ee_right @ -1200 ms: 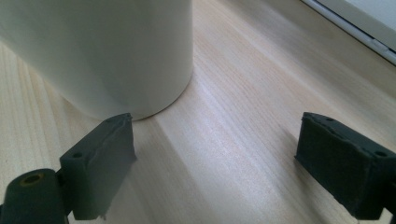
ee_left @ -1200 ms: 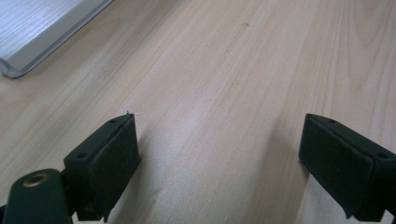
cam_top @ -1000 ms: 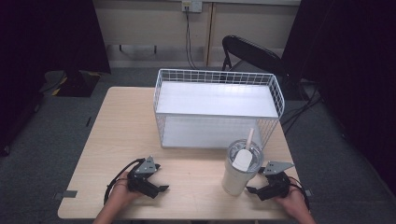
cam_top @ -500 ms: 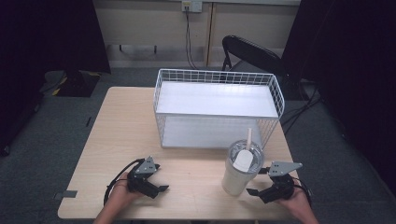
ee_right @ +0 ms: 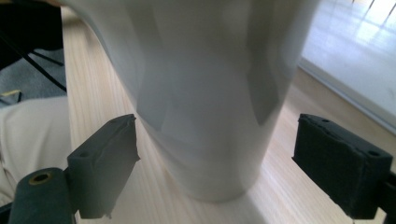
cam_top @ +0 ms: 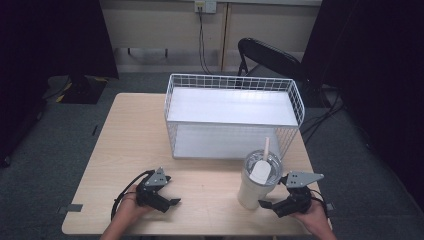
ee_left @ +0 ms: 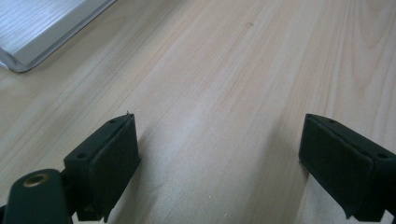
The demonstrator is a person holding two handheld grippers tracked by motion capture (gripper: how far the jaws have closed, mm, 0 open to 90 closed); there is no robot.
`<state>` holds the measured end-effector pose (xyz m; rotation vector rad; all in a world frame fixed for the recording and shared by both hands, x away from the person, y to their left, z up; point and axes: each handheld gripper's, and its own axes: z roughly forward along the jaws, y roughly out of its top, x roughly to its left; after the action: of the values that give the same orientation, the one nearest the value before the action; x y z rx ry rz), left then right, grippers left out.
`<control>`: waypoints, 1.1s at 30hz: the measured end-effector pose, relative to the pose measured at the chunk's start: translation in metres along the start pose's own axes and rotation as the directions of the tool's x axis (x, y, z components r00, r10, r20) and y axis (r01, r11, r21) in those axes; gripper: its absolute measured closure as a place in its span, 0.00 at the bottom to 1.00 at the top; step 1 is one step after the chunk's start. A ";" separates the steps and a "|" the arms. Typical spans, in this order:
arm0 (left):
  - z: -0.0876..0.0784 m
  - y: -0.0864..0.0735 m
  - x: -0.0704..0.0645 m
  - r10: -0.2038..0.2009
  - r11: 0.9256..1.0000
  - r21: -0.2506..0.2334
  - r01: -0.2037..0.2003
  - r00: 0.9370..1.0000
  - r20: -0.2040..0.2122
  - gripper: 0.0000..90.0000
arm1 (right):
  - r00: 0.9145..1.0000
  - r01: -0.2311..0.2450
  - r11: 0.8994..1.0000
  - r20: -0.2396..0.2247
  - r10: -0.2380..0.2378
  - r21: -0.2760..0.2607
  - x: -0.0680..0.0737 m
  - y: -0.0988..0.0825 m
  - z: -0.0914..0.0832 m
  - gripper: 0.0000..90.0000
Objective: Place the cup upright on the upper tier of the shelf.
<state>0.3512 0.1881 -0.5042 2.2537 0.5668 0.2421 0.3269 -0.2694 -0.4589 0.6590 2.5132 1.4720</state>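
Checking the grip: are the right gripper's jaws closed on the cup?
No, the right gripper has its jaws apart on either side of the cup, with gaps showing.

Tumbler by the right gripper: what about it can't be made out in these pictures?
- Tumbler, right gripper view: top cut off by the upper edge, surface blurred from closeness.
- Contents, high view: the lid covers them; the straw is too small to tell its material.
- Contact with the right gripper: jaws stand open either side of the base, with a gap showing.
- Far side of the tumbler base, high view: hidden by its own body.
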 end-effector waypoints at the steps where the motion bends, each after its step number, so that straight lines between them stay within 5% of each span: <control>1: 0.000 0.000 0.000 0.000 1.000 0.000 0.000 1.000 0.000 0.13 | 1.000 0.000 1.000 0.000 0.000 0.000 0.000 0.000 0.000 0.15; 8: 0.000 0.000 0.000 -0.001 1.000 0.000 0.001 1.000 0.000 0.13 | 0.999 -0.024 0.997 -0.022 0.023 -0.067 0.002 0.007 0.003 0.14; 33: -0.001 0.000 0.000 -0.008 1.000 0.001 0.008 1.000 -0.008 0.13 | 1.000 -0.012 0.993 0.025 0.015 -0.117 0.008 0.015 0.015 0.10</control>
<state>0.3507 0.1886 -0.5042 2.2516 0.5793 0.2468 0.3297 -0.2475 -0.4532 0.6718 2.3864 1.5898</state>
